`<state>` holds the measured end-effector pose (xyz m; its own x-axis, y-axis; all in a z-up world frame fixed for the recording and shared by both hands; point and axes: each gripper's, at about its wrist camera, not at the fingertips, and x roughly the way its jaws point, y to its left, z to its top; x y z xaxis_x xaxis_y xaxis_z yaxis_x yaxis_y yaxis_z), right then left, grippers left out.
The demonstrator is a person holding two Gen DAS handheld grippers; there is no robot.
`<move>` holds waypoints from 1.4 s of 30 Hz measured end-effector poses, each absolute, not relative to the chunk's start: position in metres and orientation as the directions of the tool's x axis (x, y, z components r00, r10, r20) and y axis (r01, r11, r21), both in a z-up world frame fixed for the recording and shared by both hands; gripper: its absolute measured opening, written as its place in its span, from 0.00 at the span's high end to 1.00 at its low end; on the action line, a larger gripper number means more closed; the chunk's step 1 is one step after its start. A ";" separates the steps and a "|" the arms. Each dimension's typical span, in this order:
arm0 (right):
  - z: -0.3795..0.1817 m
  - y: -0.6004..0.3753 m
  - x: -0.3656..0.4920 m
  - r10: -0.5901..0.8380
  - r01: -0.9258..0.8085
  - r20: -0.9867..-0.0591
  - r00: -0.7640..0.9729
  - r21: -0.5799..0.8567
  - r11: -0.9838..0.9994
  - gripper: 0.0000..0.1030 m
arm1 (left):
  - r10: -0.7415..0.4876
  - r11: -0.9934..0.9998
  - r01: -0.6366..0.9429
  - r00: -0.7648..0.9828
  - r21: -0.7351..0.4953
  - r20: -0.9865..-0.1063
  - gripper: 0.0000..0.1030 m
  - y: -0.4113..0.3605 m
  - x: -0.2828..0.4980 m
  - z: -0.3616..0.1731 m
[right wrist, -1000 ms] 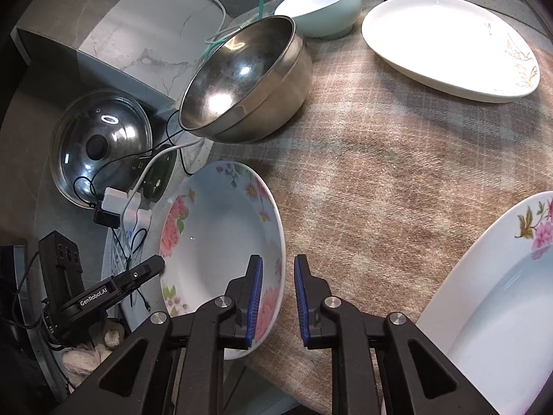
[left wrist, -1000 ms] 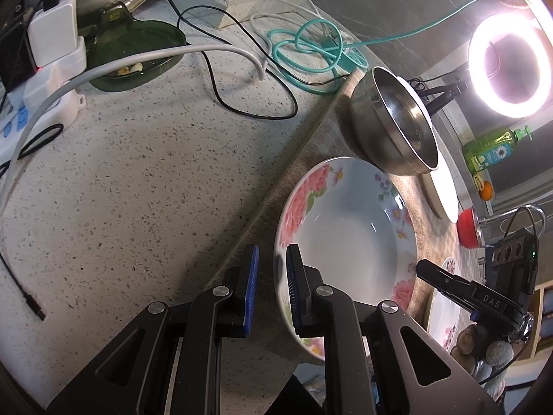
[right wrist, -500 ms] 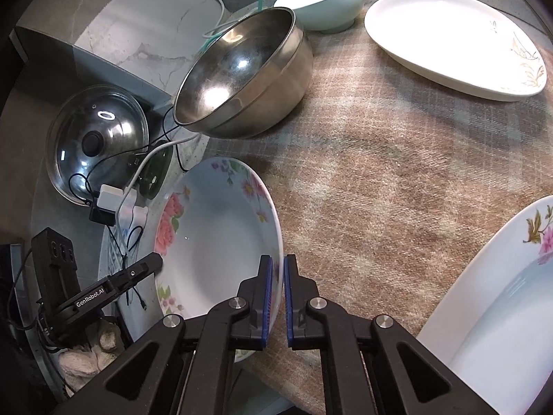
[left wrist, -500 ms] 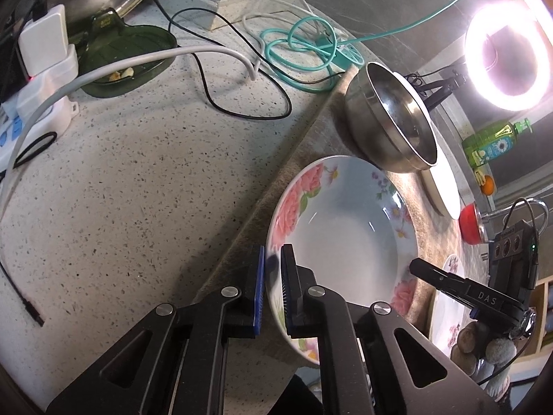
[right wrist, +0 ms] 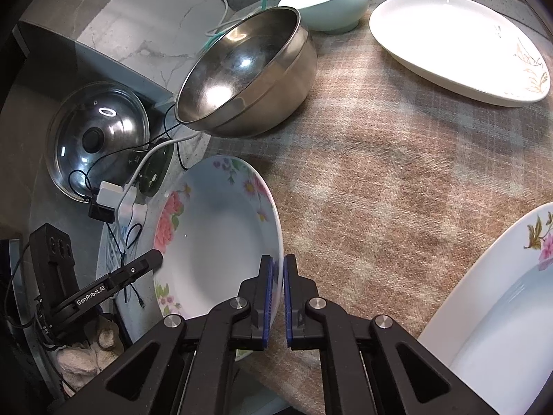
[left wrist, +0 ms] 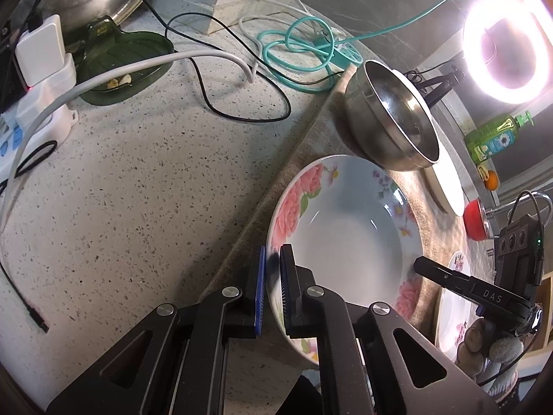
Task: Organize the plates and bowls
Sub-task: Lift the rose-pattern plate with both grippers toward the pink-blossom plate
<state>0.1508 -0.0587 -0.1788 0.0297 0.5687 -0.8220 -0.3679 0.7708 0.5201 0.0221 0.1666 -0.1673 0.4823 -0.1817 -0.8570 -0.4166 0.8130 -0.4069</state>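
A white deep plate with pink flowers (left wrist: 345, 238) (right wrist: 214, 242) lies at the edge of the plaid cloth (right wrist: 397, 173). My left gripper (left wrist: 273, 287) is shut on its left rim. My right gripper (right wrist: 278, 297) is shut on its opposite rim. A steel bowl (left wrist: 390, 117) (right wrist: 249, 72) stands just beyond it. A pale green bowl (right wrist: 328, 0), a white oval plate (right wrist: 459, 45) and a large flowered plate (right wrist: 501, 311) lie on the cloth.
On the speckled counter (left wrist: 138, 173) lie cables (left wrist: 242, 79), a power strip (left wrist: 38, 79), a green dish (left wrist: 121, 65) and a glass pot lid (right wrist: 96, 138). A ring light (left wrist: 508, 55) and a soap bottle (left wrist: 494, 135) stand at the right.
Both grippers have closed from open onto opposite rims of the flowered deep plate and moved slightly in toward it. The plate appears unmoved.
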 end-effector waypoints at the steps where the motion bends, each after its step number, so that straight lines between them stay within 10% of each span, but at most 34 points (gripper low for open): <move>1: -0.179 -0.059 0.151 0.572 -0.366 -0.820 0.028 0.524 0.769 0.95 | -0.179 0.814 -0.416 0.483 -0.405 -0.857 0.93 0.166 0.022 -0.167; 42: -0.138 -0.145 0.143 0.618 -0.280 -0.772 0.150 0.566 0.775 0.94 | -0.250 0.862 -0.258 0.531 -0.436 -0.809 0.93 0.103 0.050 -0.128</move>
